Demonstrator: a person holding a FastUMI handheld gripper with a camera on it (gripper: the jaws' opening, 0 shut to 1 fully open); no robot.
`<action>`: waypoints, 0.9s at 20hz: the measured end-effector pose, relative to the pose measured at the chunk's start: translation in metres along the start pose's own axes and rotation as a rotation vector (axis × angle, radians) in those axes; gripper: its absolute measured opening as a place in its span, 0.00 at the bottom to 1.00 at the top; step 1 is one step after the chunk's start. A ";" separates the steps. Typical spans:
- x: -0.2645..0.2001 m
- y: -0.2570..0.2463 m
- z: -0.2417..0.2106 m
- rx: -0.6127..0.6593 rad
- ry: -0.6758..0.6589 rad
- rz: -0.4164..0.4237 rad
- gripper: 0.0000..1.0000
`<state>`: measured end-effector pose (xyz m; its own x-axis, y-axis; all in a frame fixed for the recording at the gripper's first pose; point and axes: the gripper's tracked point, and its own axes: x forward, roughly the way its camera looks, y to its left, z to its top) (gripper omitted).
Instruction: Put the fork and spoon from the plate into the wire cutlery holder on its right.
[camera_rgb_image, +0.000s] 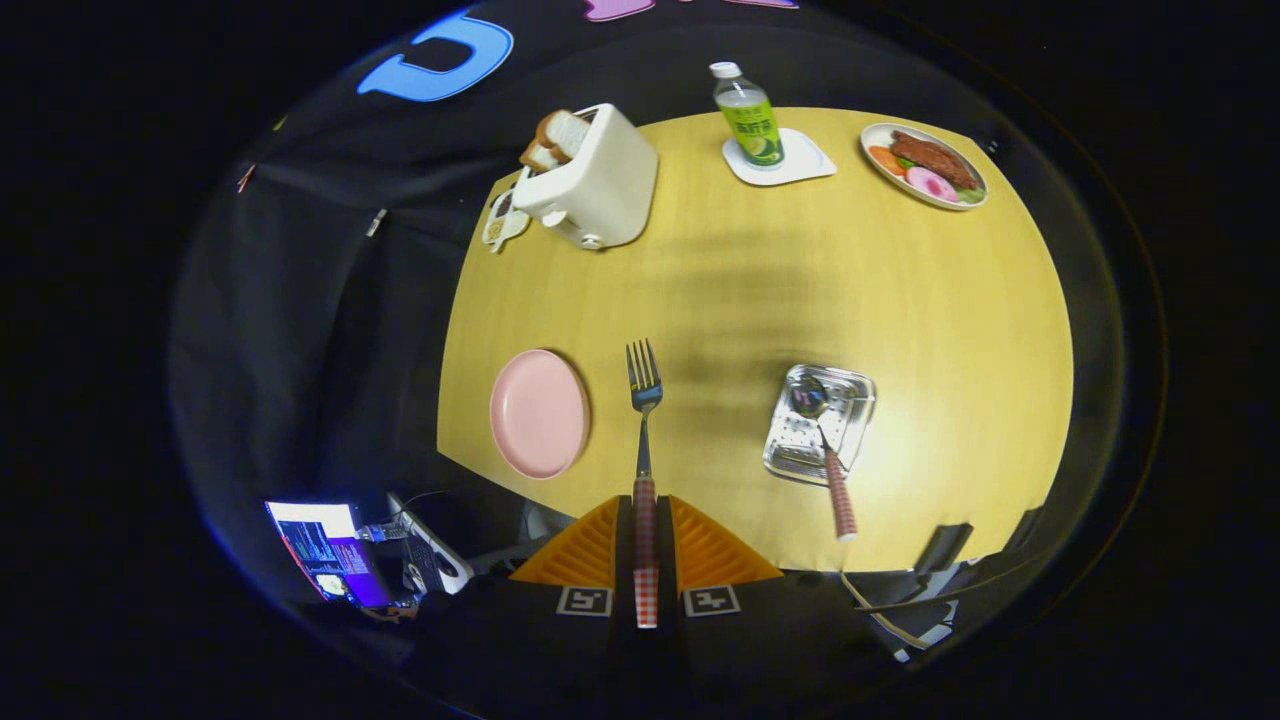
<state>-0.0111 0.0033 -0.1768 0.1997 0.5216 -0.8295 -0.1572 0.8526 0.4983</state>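
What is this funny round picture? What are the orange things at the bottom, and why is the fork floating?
The picture comes from a camera riding on a pair of tongs that a person holds above a yellow table. The orange wedges are the tongs' two fingers. They squeeze the fork by its red checked handle, so it is held, not floating. To the fork's left lies an empty pink plate. To its right a spoon already rests in a shiny metal holder. Far beyond stand a toaster with bread, a green bottle and a plate of food.
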 end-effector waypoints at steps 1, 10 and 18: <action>-0.007 -0.016 -0.007 0.000 0.025 -0.032 0.11; 0.011 -0.085 -0.018 -0.001 0.242 -0.189 0.11; 0.059 -0.107 -0.007 0.068 0.341 -0.254 0.11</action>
<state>0.0106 -0.0572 -0.2809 -0.1096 0.2640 -0.9583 -0.0777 0.9589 0.2730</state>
